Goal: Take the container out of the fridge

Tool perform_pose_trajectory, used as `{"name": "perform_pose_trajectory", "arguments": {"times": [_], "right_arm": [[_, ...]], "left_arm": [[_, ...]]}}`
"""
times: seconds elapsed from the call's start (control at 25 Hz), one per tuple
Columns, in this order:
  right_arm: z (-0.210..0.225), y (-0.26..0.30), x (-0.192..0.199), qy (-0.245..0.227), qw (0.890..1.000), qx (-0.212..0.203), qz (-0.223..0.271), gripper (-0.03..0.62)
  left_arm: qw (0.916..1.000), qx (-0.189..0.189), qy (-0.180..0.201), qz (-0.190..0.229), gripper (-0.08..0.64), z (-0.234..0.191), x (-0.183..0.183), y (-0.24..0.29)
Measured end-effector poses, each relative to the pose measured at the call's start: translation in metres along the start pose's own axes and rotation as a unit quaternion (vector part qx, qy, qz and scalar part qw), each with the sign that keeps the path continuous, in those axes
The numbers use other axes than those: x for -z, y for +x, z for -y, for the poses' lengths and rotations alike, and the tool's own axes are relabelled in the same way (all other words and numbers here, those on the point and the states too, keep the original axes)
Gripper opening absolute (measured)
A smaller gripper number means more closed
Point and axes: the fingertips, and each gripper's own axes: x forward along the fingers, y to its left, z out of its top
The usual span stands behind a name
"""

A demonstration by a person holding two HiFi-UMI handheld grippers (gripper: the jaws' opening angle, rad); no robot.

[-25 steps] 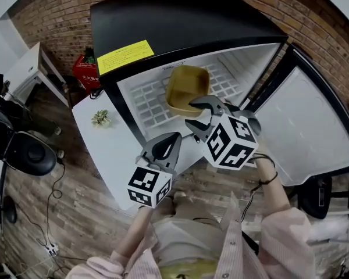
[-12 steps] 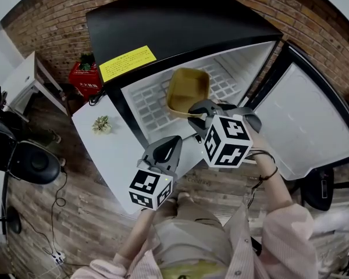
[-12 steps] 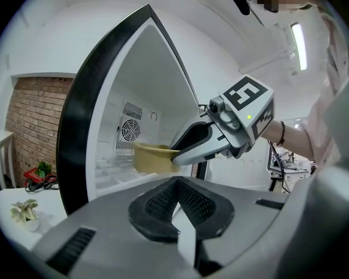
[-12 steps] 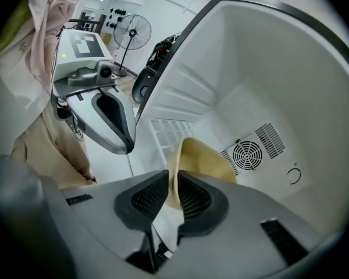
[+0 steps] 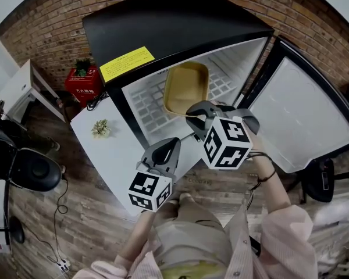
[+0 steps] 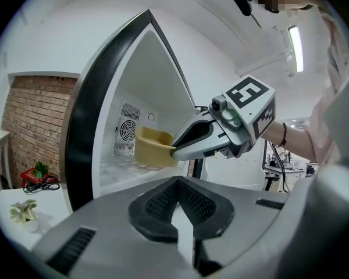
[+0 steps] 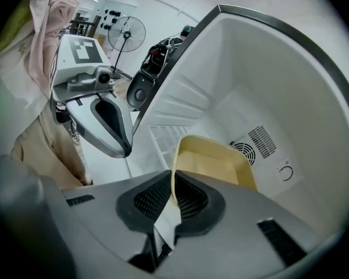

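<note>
- Fridge [image 5: 163,22] stands with its door [image 5: 302,121] swung wide toward 3 o'clock. The yellow container [image 5: 186,89] sits on the white wire shelf [image 5: 145,106] inside, at 12 o'clock from the person.
- Right gripper [image 5: 193,114] has reached into the opening. Its fingers are closing on the container's near rim, the thin wall standing between the two ribbed pads with only a narrow gap left, as the right gripper view shows.
- Left gripper [image 5: 173,141] hangs outside the fridge at about 7 o'clock from the right one, over the white tabletop [image 5: 104,156]. Its fingers are pressed together with nothing between them.
- Progress, as a judgement: the door is open, the reach is made and the grasp is being taken. Lifting the container off the shelf and drawing it clear of the fridge remain to be done.
- Hard to make out: whether the container's base rests fully on the shelf or is already tipped. Its underside is hidden in every view.
- From the head view, the right gripper's marker cube covers the spot where its fingers meet the rim.
- The container looks empty from above, though its near inside corner is screened by the gripper.
- The fridge's lower part is cut off behind the person's arms.
</note>
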Motion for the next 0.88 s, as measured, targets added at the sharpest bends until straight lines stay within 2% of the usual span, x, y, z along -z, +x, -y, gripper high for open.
{"name": "perform_pose_trajectory", "arguments": {"times": [0.48, 0.88], "right_arm": [[-0.015, -0.017, 0.000, 0.047, 0.998, 0.032, 0.002, 0.025], [-0.019, -0.036, 0.013, 0.123, 0.988, 0.094, 0.018, 0.023]], "left_arm": [[0.9998, 0.020, 0.006, -0.003, -0.008, 0.006, 0.004, -0.015], [0.9994, 0.028, 0.018, -0.005, -0.008, 0.011, 0.007, -0.018]]}}
